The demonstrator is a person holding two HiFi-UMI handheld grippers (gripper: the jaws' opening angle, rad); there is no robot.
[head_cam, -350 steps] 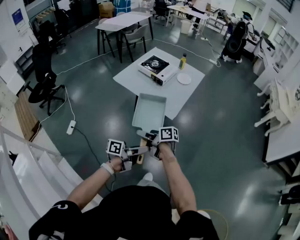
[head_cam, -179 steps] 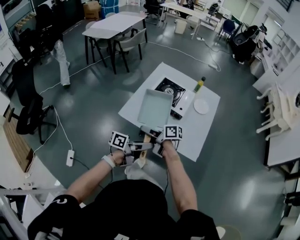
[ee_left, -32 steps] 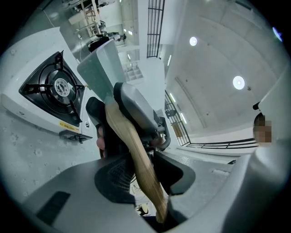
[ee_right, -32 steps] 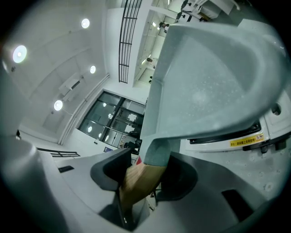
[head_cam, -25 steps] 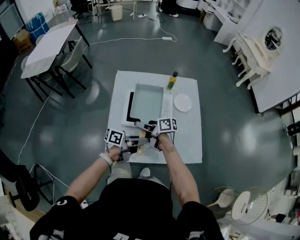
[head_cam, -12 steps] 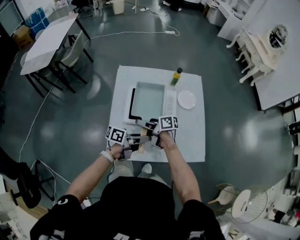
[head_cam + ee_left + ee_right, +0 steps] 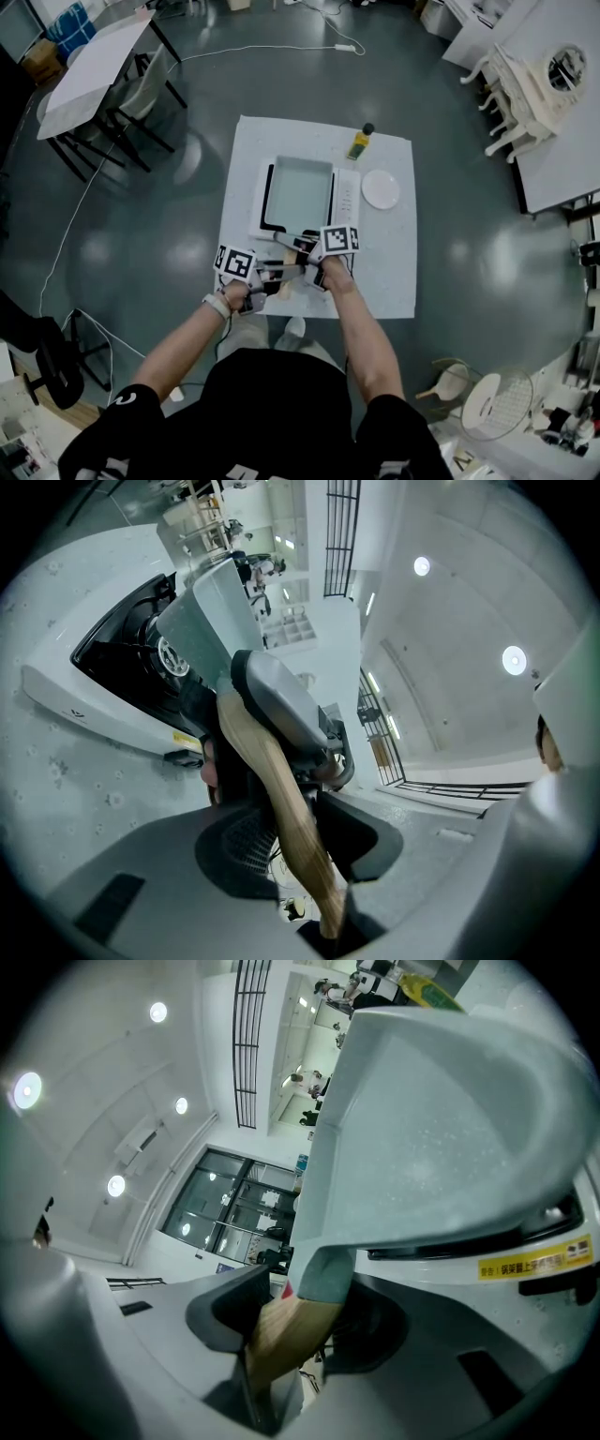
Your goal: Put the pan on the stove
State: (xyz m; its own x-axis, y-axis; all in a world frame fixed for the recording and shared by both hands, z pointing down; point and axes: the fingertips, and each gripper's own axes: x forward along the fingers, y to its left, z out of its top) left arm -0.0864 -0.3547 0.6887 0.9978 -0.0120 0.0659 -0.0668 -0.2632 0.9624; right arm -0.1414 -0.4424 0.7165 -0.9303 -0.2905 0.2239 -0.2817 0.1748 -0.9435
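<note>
Pan (image 7: pixel 298 192) over stove (image 7: pixel 348 195), straight ahead of jaws; left gripper (image 7: pixel 270 279) and right gripper (image 7: pixel 306 255) clenched on wooden handle (image 7: pixel 281 827), right nearer pan.

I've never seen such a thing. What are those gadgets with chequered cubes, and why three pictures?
No robot: a person holds a two-jaw gripper in each hand, left gripper and right gripper; the cubes belong to them. The wide picture is from a camera on the person's head, looking down. The other two are from cameras on each gripper. Both clamp the wooden handle of a rectangular pan, held over a stove on a white table, beside a bottle and a plate.
</note>
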